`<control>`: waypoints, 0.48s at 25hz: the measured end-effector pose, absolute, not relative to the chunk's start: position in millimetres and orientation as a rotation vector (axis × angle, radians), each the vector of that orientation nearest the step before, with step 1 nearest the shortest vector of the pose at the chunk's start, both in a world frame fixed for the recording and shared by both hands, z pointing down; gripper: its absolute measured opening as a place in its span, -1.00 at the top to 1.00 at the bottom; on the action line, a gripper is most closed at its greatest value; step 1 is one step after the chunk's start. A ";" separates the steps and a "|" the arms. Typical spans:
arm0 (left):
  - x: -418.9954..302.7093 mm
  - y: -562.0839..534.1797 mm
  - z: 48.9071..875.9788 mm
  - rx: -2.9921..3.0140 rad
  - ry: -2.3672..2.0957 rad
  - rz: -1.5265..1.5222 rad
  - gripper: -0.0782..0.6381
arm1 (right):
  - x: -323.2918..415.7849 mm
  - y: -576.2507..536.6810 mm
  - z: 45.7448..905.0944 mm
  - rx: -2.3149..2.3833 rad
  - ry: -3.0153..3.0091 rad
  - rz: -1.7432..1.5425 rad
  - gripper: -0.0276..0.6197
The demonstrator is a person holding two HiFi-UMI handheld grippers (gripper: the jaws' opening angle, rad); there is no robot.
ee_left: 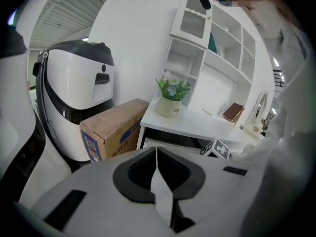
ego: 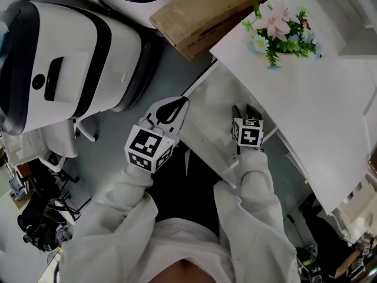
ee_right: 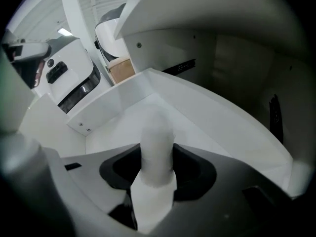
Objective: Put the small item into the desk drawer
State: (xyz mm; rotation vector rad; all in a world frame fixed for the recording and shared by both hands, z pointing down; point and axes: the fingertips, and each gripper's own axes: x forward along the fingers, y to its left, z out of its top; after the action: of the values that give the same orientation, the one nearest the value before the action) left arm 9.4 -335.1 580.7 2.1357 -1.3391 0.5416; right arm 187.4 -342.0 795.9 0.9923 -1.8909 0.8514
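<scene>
The small item (ee_right: 157, 137) is a white rounded cylinder, and my right gripper (ee_right: 158, 168) is shut on it, with the item sticking out past the jaws. The gripper holds it over the floor of the open white desk drawer (ee_right: 123, 107). In the head view, my right gripper (ego: 244, 112) reaches into the pulled-out drawer (ego: 206, 108) under the desk top (ego: 306, 99). The item itself is hidden there. My left gripper (ego: 174, 108) hovers at the drawer's left edge. Its jaws (ee_left: 157, 157) are shut with nothing between them.
A big white and black machine (ego: 59, 58) stands to the left, with a cardboard box (ego: 206, 16) beside the desk. A potted flower (ego: 280, 31), a white shelf unit (ee_left: 207, 48) and a brown book (ee_left: 233, 112) are on the desk. A chair base (ego: 41, 217) is at the lower left.
</scene>
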 end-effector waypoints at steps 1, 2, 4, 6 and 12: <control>9.0 -335.2 582.2 2.131 -1.340 0.543 0.72 | 186.9 -341.5 799.8 0.988 -1.882 0.855 0.31; 8.4 -335.2 583.6 2.125 -1.340 0.545 0.72 | 186.4 -341.0 803.3 0.983 -1.873 0.858 0.31; 6.8 -335.3 586.3 2.116 -1.341 0.548 0.72 | 186.2 -339.5 808.5 0.976 -1.855 0.856 0.31; 5.1 -336.1 588.0 2.109 -1.345 0.548 0.72 | 186.9 -338.5 812.1 0.976 -1.842 0.851 0.31; 4.1 -338.9 590.4 2.101 -1.349 0.542 0.72 | 187.4 -338.5 818.9 0.987 -1.826 0.849 0.31</control>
State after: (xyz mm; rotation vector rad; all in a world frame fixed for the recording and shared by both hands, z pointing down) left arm 4.1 -338.9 590.4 2.1011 -1.3493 0.5416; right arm 187.4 -338.5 818.9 0.9865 -1.8264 0.8493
